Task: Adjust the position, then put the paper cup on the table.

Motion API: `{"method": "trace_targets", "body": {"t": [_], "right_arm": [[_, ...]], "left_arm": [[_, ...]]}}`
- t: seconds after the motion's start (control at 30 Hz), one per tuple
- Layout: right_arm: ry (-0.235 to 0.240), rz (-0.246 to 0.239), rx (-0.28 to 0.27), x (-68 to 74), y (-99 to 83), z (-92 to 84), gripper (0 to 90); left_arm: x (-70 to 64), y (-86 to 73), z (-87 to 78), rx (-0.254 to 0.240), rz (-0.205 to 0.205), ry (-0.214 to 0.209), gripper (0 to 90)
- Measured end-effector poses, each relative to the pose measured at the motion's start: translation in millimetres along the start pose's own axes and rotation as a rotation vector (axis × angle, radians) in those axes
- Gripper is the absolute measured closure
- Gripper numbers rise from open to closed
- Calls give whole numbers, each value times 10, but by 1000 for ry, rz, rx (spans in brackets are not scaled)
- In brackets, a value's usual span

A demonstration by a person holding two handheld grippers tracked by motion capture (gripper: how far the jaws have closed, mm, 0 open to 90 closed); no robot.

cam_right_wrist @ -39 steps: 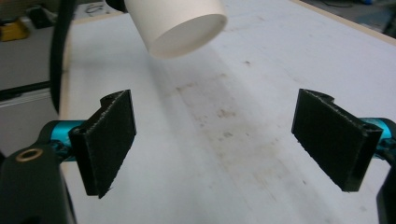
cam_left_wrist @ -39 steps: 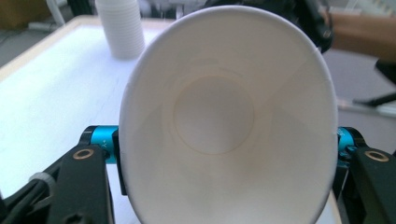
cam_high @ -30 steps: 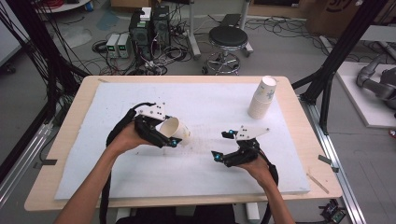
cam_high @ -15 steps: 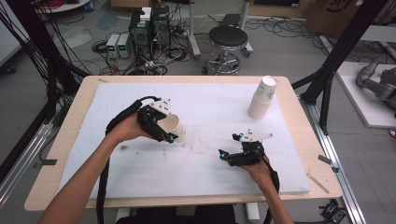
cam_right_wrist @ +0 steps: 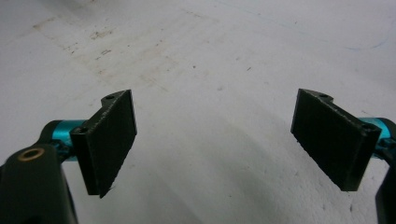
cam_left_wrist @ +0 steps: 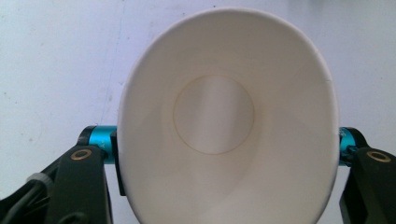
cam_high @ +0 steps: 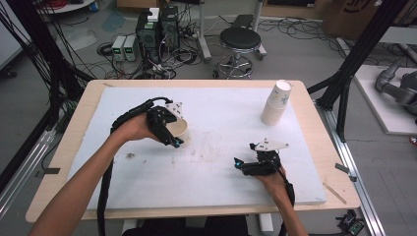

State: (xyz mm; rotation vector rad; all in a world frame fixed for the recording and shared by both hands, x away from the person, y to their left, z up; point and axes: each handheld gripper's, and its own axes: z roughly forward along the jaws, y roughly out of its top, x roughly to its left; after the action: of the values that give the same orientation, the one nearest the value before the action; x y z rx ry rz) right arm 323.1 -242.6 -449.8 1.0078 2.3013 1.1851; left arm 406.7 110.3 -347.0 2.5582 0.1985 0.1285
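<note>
My left gripper [cam_high: 173, 133] is shut on a white paper cup [cam_high: 179, 131] at the left middle of the white mat [cam_high: 221, 103]. In the left gripper view the cup [cam_left_wrist: 229, 121] is squeezed oval between the jaws, its open mouth toward the camera and its inside empty. My right gripper [cam_high: 242, 166] rests low over the mat at the front right. Its pads [cam_right_wrist: 112, 140] stand wide apart with only bare mat between them, so the right gripper [cam_right_wrist: 224, 140] is open. A stack of paper cups [cam_high: 276, 102] stands upside down at the back right.
The white mat covers a wooden table [cam_high: 78, 123] and carries brownish stains [cam_high: 211, 152] near its middle. Black frame posts [cam_high: 354, 64] stand at the table's right, and a stool [cam_high: 240, 42] and electronics boxes [cam_high: 147, 32] sit on the floor beyond the far edge.
The left hand has carried the cup slightly toward the back of the mat and turned it more upright. The right gripper has sunk toward the mat.
</note>
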Motion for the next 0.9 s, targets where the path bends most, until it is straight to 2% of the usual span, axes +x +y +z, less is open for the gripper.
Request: {"method": "trace_targets", "body": {"t": [0.27,0.67,0.9], "right_arm": [[-12,2,4,12,-6,3,144],[-1,5,1,5,-9,2,144],[5,3,1,2,-9,1,144]], "left_arm": [[10,7,18,-6,3,3,321],[35,0,43,7,-6,6,321],[67,10,163,28,-11,5,321]]}}
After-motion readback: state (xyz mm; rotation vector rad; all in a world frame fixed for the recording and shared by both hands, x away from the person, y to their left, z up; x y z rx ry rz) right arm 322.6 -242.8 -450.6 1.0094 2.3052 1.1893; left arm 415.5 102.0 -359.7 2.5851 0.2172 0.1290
